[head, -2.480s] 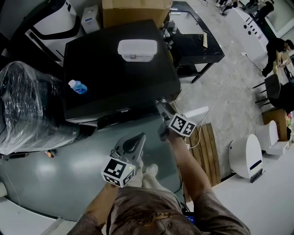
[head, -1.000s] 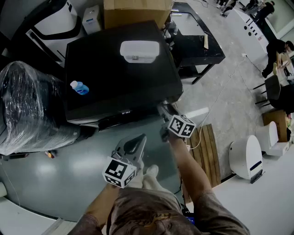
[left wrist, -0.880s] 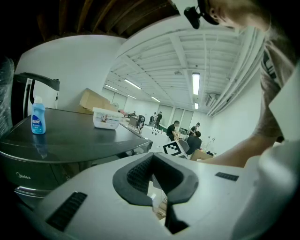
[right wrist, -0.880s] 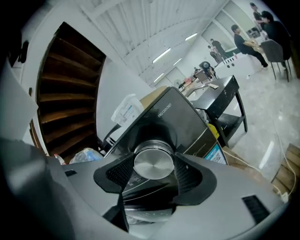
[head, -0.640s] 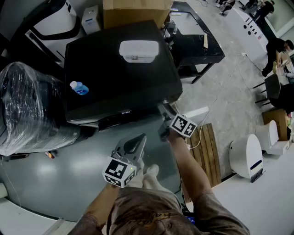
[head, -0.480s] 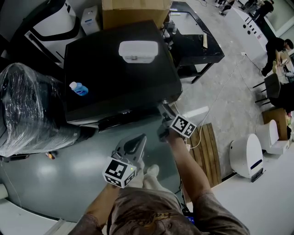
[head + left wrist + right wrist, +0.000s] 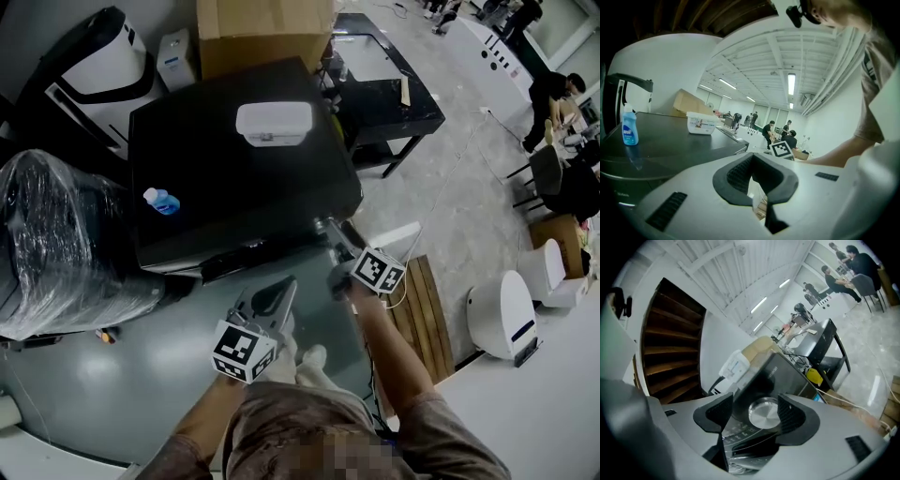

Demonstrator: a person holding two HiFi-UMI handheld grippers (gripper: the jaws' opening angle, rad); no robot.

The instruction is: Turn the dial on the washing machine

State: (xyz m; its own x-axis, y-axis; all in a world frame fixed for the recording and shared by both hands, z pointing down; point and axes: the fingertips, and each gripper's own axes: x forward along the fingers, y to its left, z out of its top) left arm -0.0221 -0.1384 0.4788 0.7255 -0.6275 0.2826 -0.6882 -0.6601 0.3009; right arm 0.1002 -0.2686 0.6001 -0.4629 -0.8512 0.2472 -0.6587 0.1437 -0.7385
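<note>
Silver dial (image 7: 765, 411) facing right tool (image 7: 756, 414) (ungripped)

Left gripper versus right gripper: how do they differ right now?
The left gripper has its jaws together and empty; the right gripper has its jaws apart with the dial between them. The left gripper hangs back from the washing machine, aimed across its top; the right gripper is up at the front panel. Both are the same grey build.
</note>
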